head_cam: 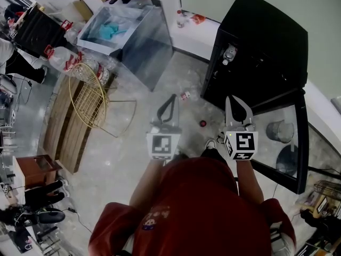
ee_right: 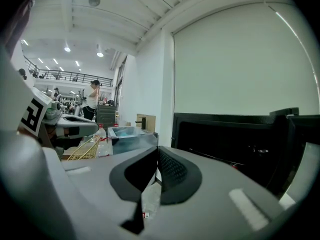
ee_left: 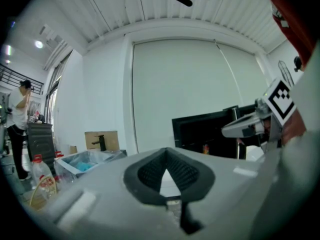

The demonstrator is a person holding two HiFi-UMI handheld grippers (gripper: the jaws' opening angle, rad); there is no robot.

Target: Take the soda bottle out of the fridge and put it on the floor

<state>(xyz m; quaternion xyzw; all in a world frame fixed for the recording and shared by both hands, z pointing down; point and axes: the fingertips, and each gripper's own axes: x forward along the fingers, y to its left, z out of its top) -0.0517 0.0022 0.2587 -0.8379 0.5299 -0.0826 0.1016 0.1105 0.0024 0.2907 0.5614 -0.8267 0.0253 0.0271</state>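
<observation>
1. Red sleeves reach forward with bent elbows. They hold the left gripper [head_cam: 171,101] and right gripper [head_cam: 238,106] level and side by side, aimed at the fridge, probably for a straight reach.
2. Both sets of jaws are closed tip to tip with nothing between them.
3. A red cap [head_cam: 202,123] lies on the floor [head_cam: 144,143]. Just past it lies a clear bottle [head_cam: 186,96] with a red label. If that is the soda bottle, it is already where the task wants it.
4. The black fridge [head_cam: 256,41] has its glass door [head_cam: 290,143] swung wide for access. A small pale thing [head_cam: 229,53] at its front is too small to name.
</observation>
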